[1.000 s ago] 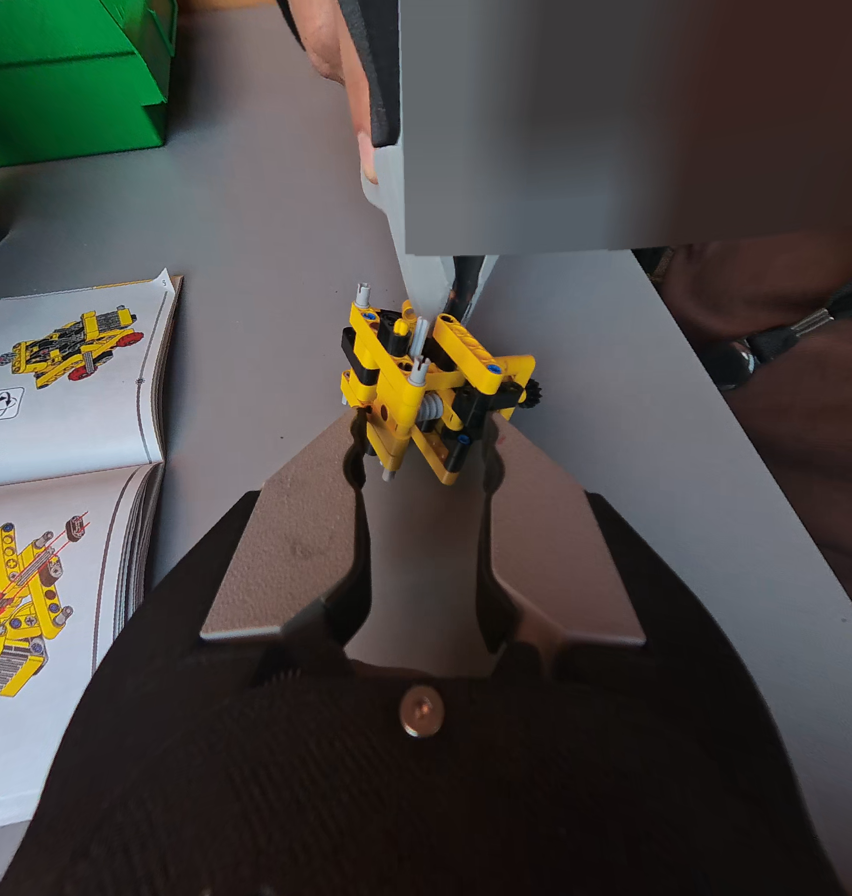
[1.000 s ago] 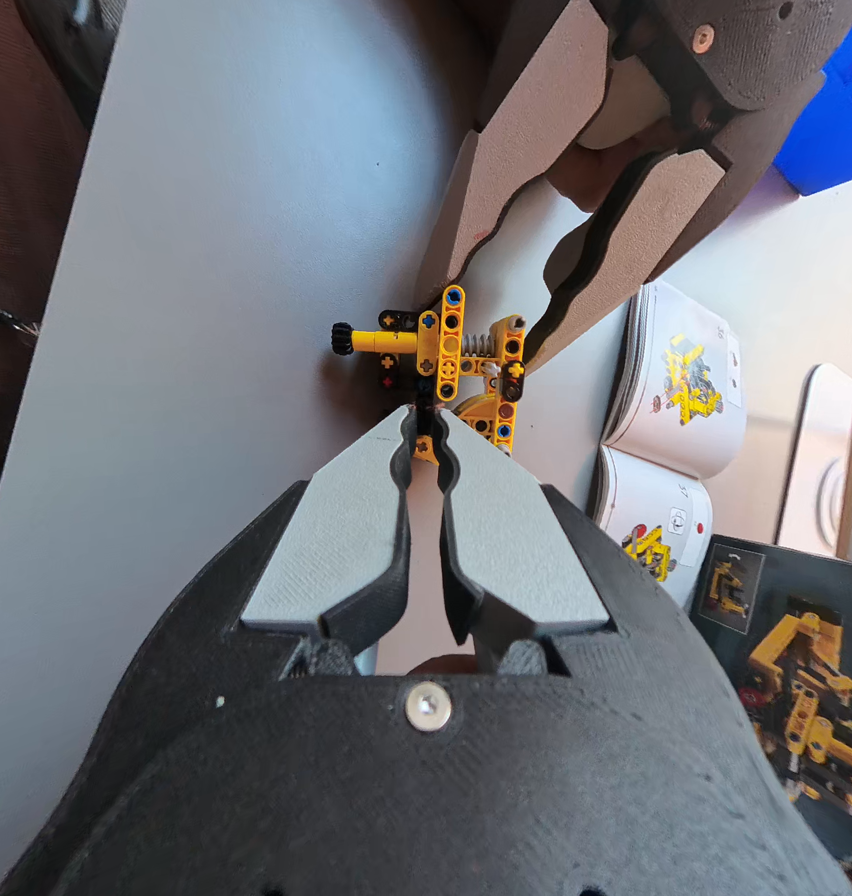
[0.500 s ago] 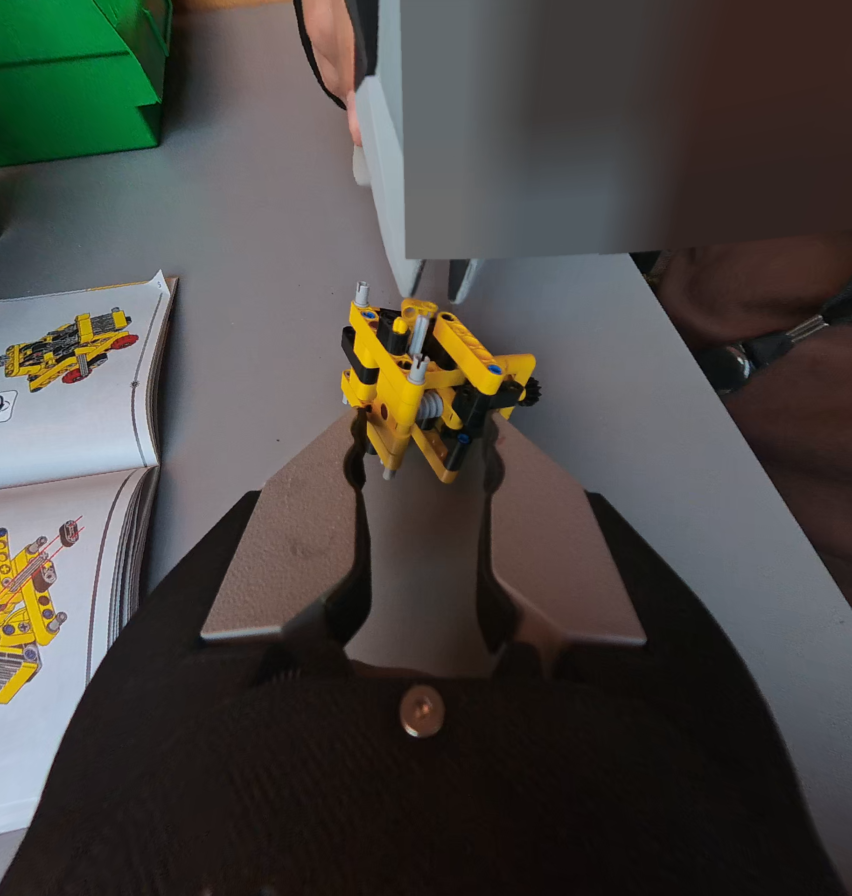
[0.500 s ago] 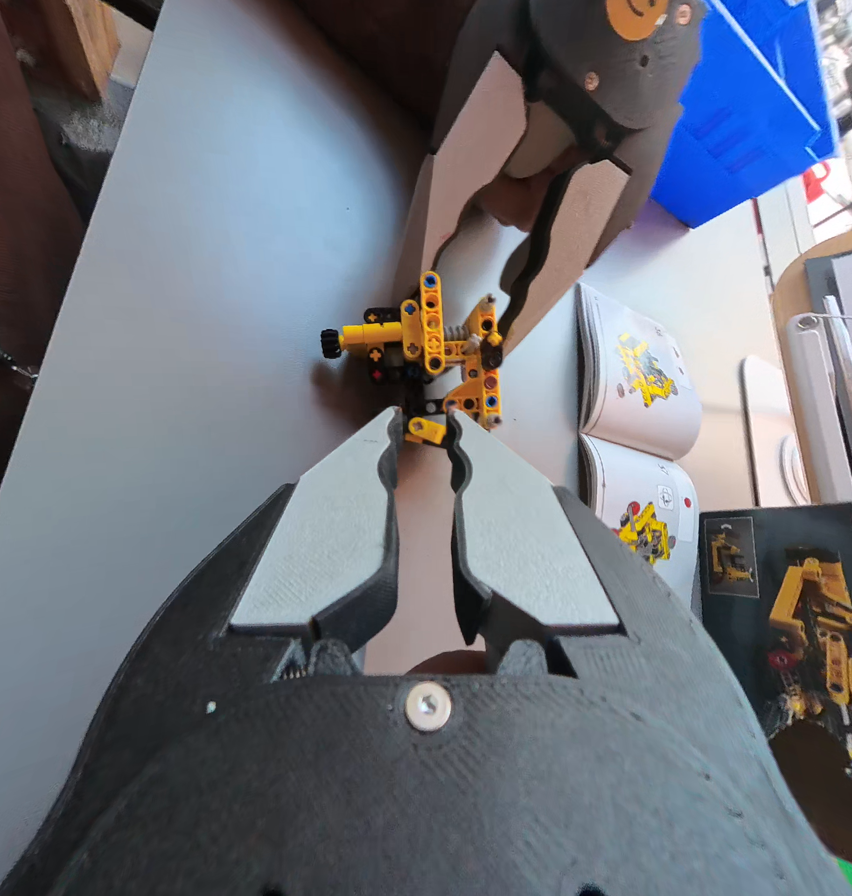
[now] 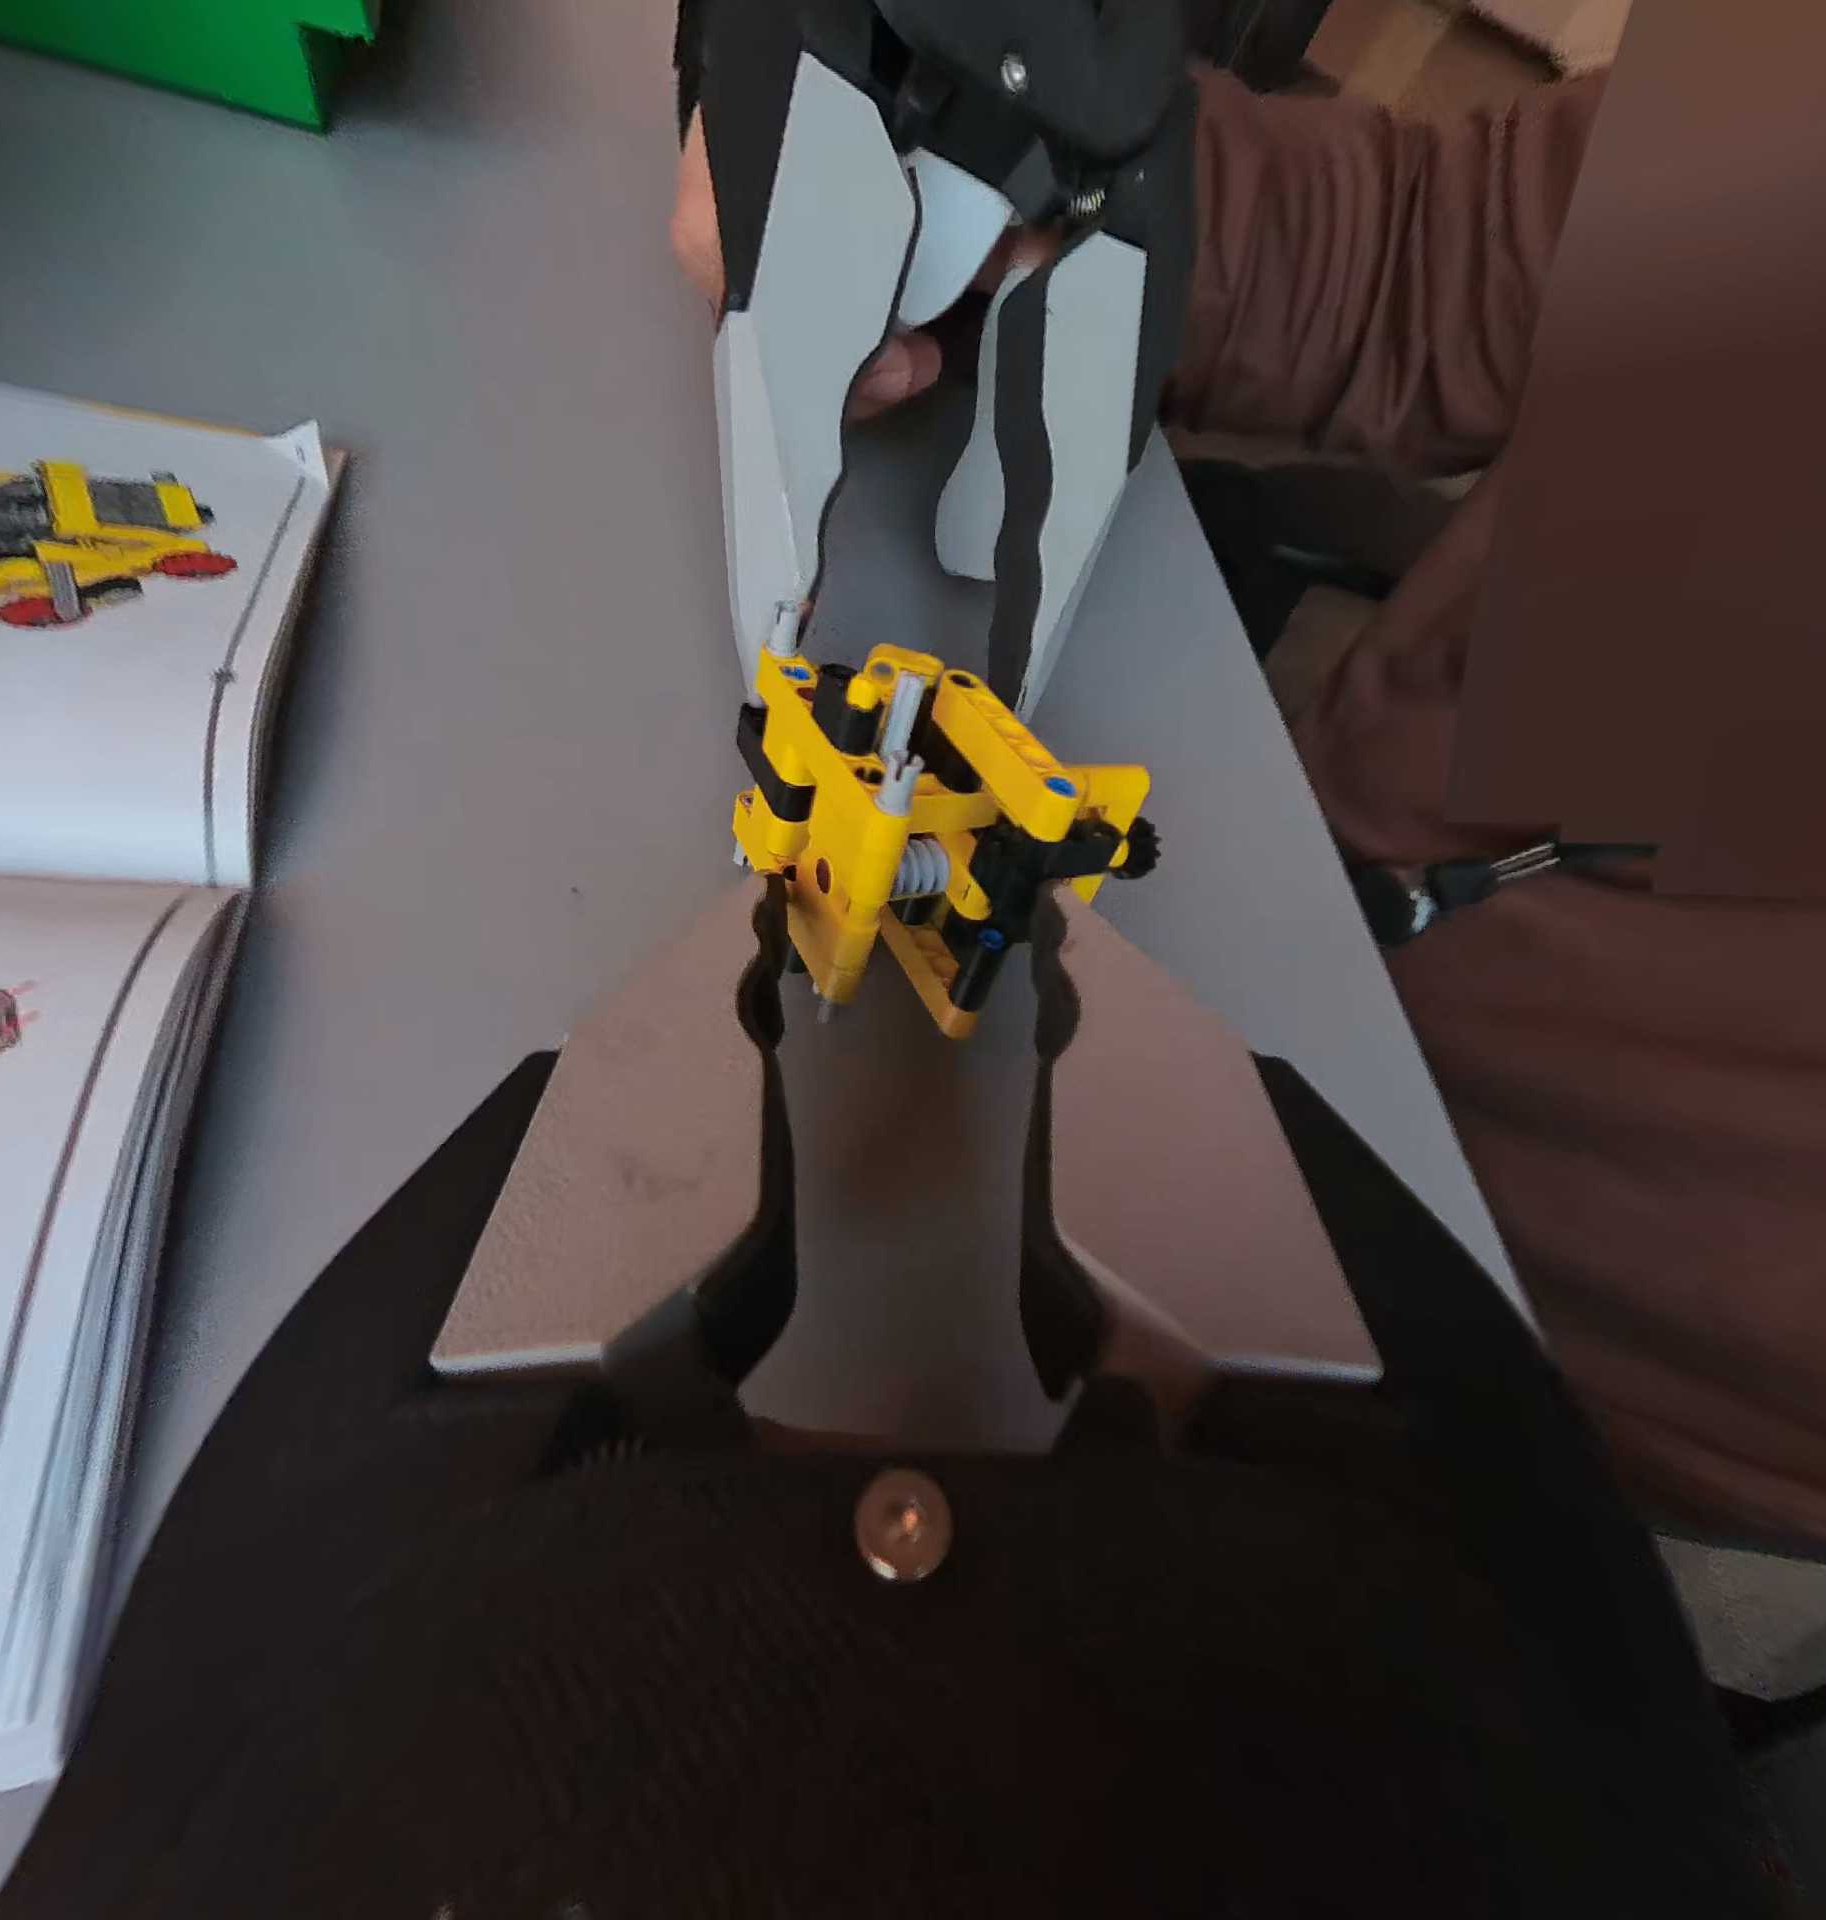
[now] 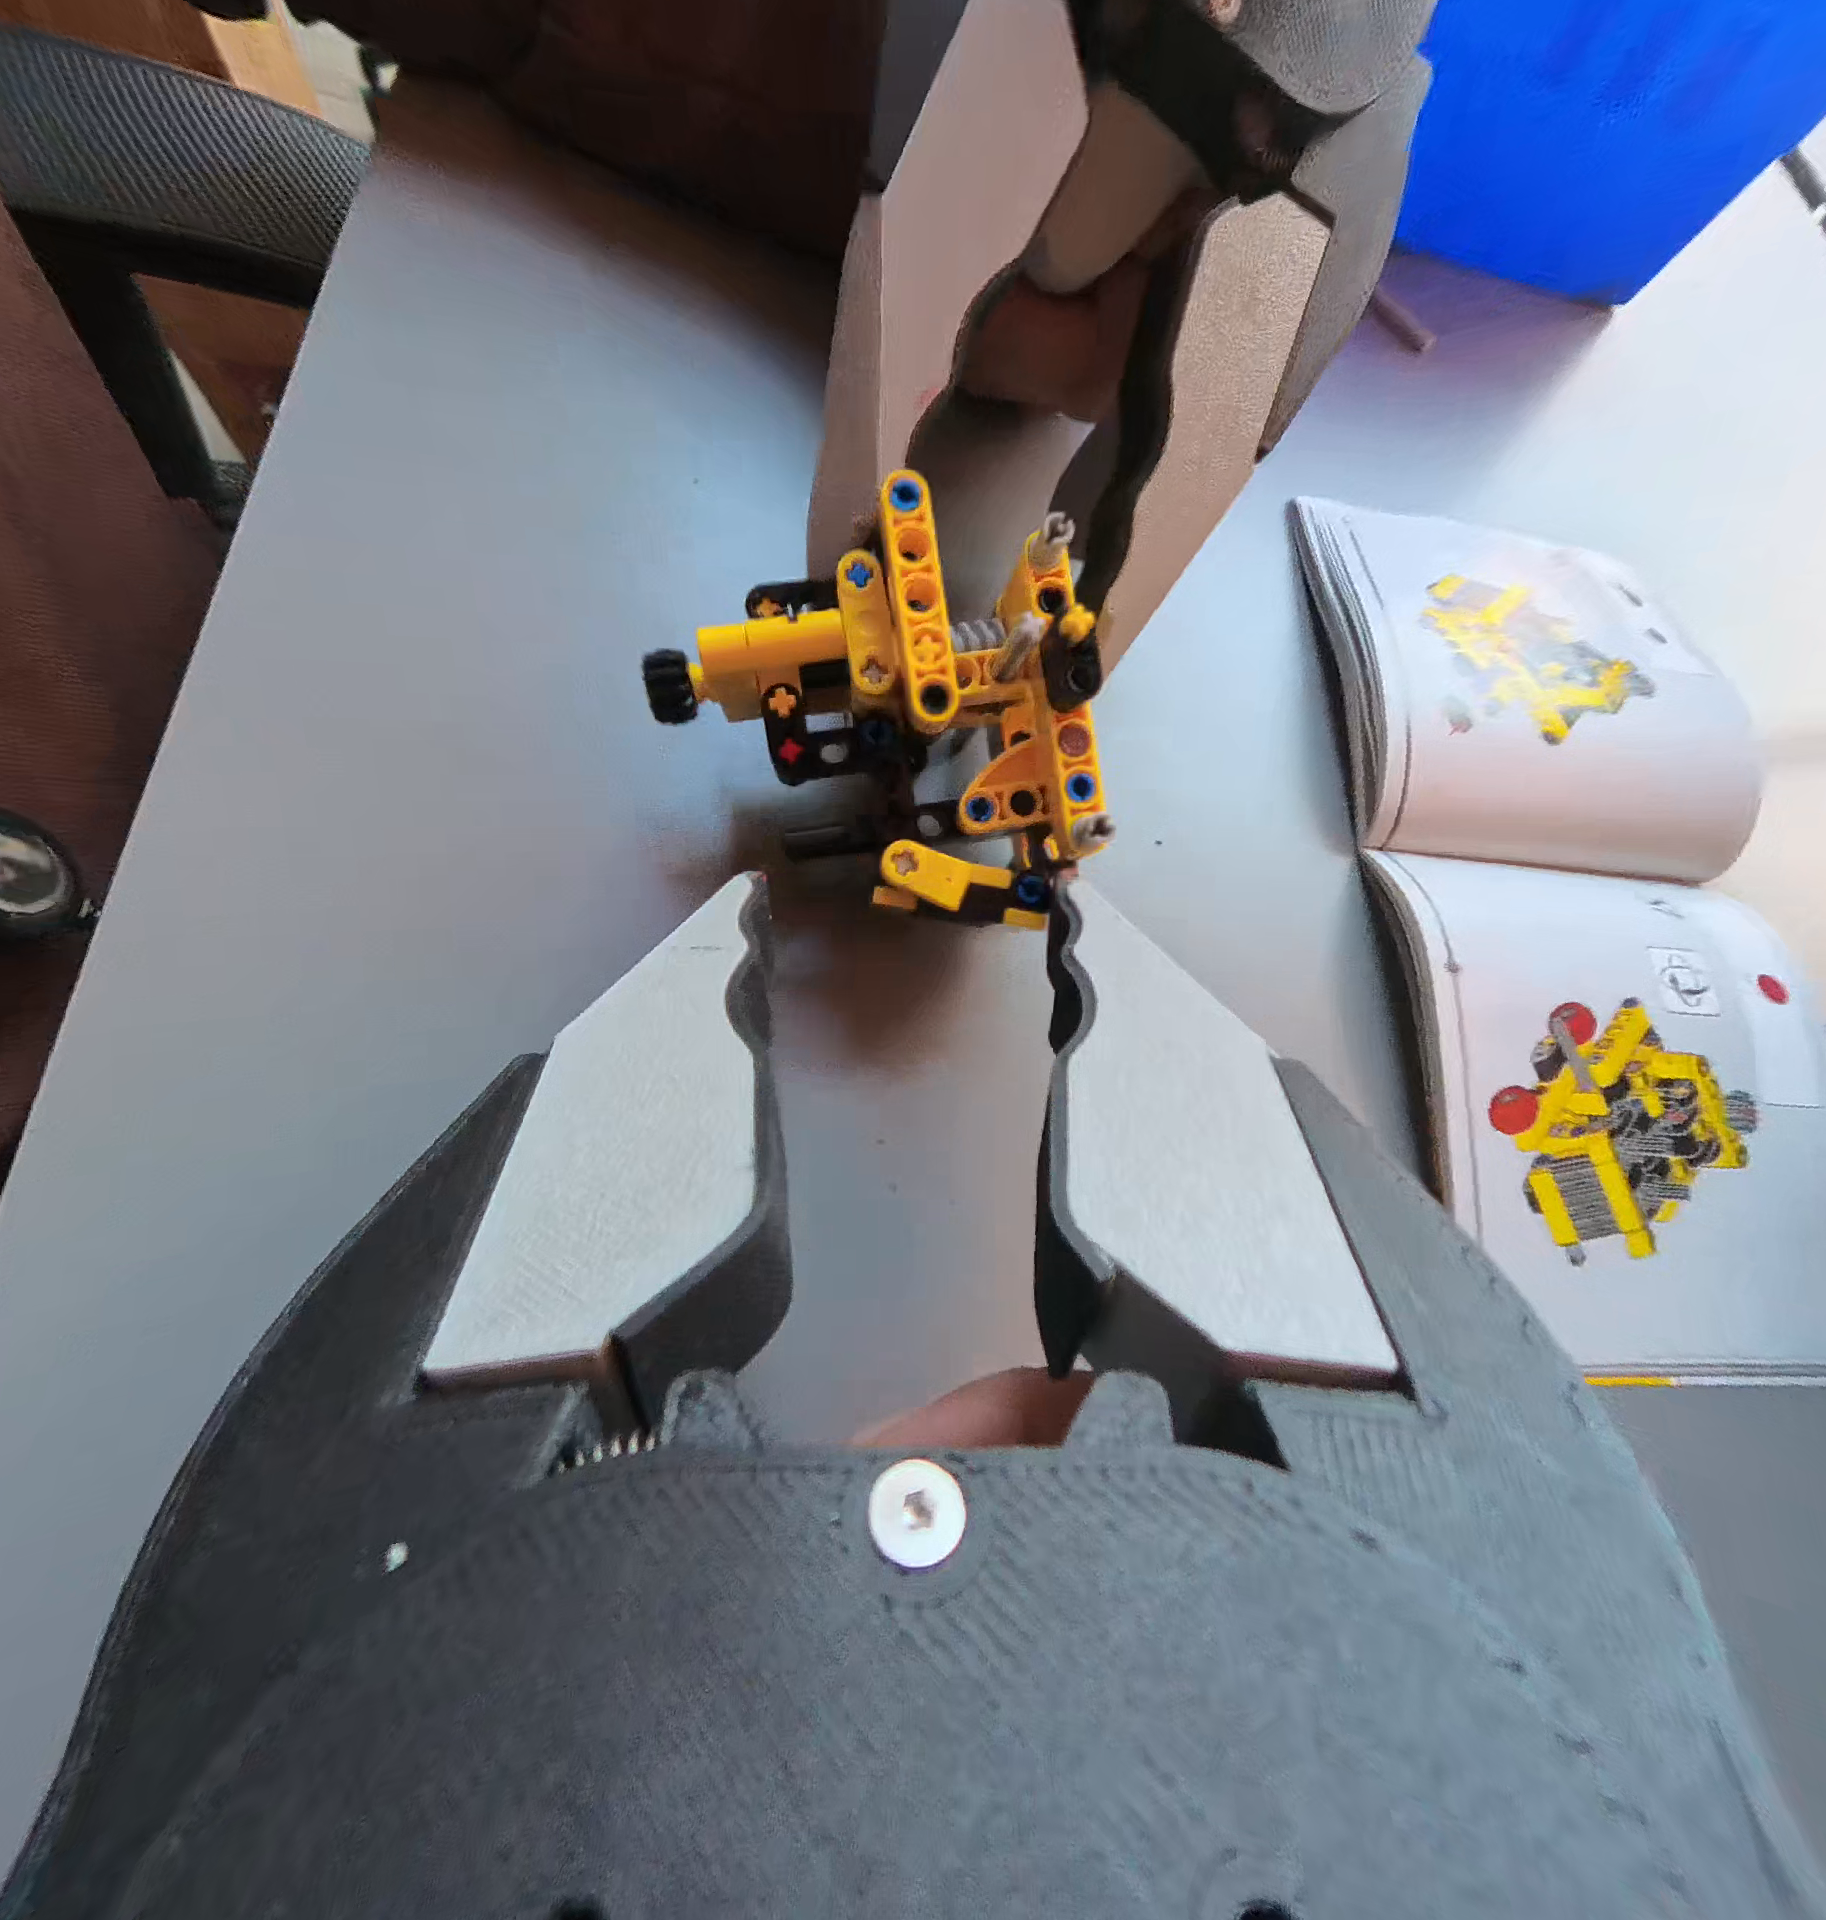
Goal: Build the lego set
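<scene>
Left gripper (image 5: 904,914) clamped on yellow lego model (image 5: 924,821) above grey table (image 5: 493,540); right gripper (image 6: 909,904) spread wide, empty, just beside model.

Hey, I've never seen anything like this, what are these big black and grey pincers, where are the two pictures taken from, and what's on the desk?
These are two hand-held grabbing tools, one in each of a person's hands. Each carries a camera looking forward along its two fingers, so each picture shows its own claw at the bottom and the other claw opposite.

In the left wrist view, the left claw is shut on the yellow and black lego model, holding its near end. In the right wrist view, the right claw is open, its fingers spread just short of the model.

On the grey table lies an open instruction booklet. A green box sits at one far corner, a blue bin at another.
</scene>
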A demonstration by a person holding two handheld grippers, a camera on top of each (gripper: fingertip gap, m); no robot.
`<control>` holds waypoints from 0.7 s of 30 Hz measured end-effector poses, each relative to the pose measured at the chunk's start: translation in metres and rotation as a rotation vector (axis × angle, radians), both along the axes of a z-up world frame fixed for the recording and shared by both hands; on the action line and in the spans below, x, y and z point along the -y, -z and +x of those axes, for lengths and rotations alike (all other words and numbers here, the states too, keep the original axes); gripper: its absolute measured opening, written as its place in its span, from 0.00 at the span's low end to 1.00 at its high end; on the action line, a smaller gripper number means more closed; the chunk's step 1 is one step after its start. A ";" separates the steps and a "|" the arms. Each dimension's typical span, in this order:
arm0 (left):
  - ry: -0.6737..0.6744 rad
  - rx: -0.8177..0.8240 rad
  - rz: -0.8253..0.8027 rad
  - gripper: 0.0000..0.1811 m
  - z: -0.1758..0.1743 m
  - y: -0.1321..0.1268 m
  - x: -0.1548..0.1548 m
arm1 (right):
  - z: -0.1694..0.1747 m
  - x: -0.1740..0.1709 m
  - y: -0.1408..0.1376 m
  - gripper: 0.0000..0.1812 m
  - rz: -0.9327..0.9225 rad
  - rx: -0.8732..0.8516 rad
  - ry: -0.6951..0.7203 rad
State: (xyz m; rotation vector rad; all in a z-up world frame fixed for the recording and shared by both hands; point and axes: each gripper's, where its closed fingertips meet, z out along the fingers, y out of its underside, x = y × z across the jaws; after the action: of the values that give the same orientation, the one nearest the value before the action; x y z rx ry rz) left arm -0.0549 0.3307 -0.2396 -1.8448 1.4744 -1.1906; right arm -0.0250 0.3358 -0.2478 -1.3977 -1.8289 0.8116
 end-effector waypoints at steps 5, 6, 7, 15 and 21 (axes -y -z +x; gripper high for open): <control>-0.046 0.033 -0.268 0.24 -0.004 -0.002 -0.003 | -0.002 -0.004 -0.007 0.23 -0.114 -0.033 0.051; -0.059 0.037 -0.308 0.24 -0.004 -0.003 -0.004 | -0.002 -0.005 -0.008 0.23 -0.139 -0.038 0.063; -0.070 0.046 -0.343 0.24 -0.004 -0.004 -0.005 | -0.002 -0.006 -0.008 0.22 -0.161 -0.038 0.077; -0.163 0.094 -0.583 0.23 -0.004 -0.006 -0.014 | 0.000 -0.013 -0.011 0.17 -0.380 -0.046 0.171; -0.207 0.110 -0.594 0.22 -0.007 -0.006 -0.020 | 0.000 -0.015 -0.010 0.19 -0.381 -0.046 0.170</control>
State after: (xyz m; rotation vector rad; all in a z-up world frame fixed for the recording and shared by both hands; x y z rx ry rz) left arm -0.0614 0.3503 -0.2335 -2.1908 0.8921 -1.7153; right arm -0.0250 0.3509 -0.2375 -1.7277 -1.5467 1.1331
